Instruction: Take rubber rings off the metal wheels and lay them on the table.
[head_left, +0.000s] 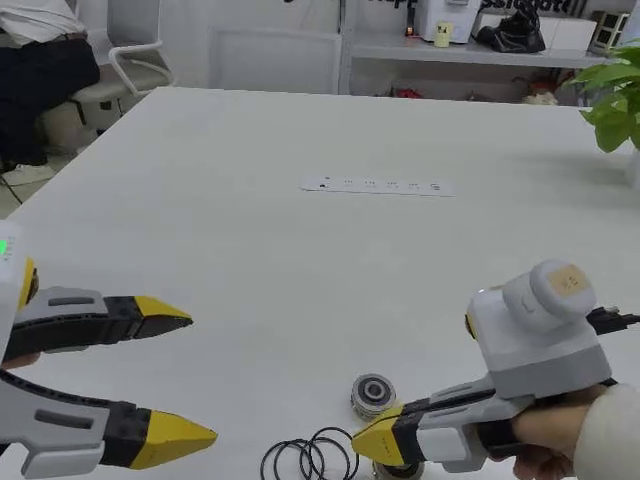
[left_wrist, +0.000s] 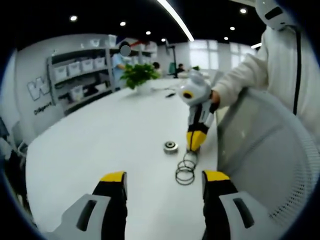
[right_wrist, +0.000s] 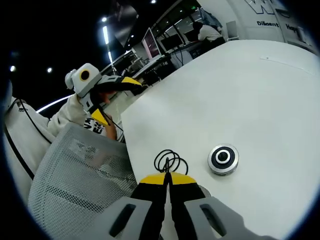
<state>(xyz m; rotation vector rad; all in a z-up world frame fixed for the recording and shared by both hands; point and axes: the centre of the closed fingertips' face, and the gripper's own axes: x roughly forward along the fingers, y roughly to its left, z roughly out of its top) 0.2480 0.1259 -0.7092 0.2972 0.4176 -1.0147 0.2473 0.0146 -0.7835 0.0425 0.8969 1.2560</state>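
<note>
A metal wheel lies flat on the white table near its front edge. Thin black rubber rings lie overlapping just left of it. My right gripper is shut, and its yellow tips reach the edge of the rings. Whether a ring is pinched I cannot tell. A second wheel sits partly hidden under this gripper. My left gripper hovers open and empty at the left, well apart from the rings.
A white power strip lies mid-table. A green plant stands at the far right edge. A white mesh chair is close behind the table's front edge. An office chair and shelves stand beyond the table.
</note>
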